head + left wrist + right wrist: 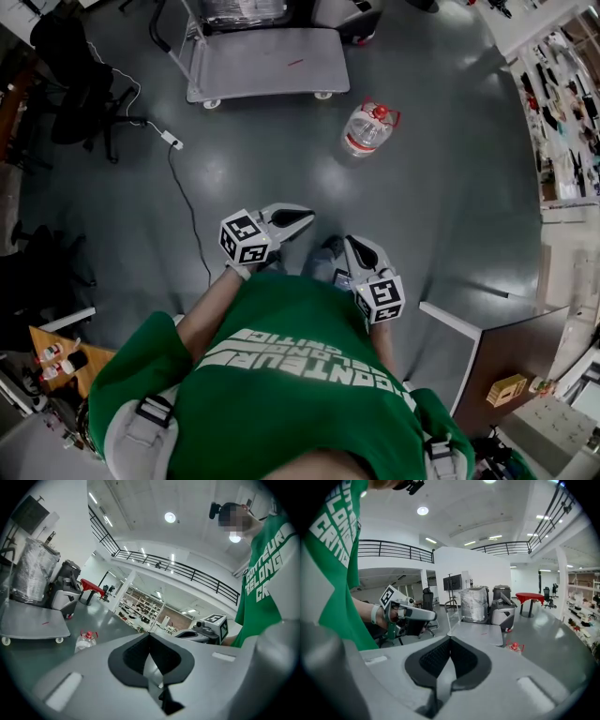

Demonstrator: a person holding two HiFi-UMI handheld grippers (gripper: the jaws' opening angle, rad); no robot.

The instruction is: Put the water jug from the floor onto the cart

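Both tongs are out in front of the person and both are empty: the left tongs (302,217) have their dark pads pressed together with nothing between them, and the right tongs (351,246) are closed just the same. The water jug (367,128) stands on the grey floor (281,169) at about one o'clock from the tongs and well apart from them. The cart (253,61) is up at twelve o'clock, and the jug sits just off its right front corner. This looks like the approach, with no grasp made yet. To do it well, I'd say, the jaws need opening before they get near the jug, because shut tips would only knock it over. One pair should go for the red handle (382,112) at the neck, while the other steadies the clear body, since a jug like that is likely heavy and will swing. The bare front of the cart deck looks like the easy landing spot. The head view gives the whole floor plan, including a cable (187,202) trailing at ten o'clock that neither gripper view shows. The left gripper view shows the jug standing upright, red top and all, at nine o'clock from its jaws, plus a tall wrapped bundle (30,569) on the back of the cart. In the right gripper view, only the red handle peeks over the tongs' own body at about three o'clock.
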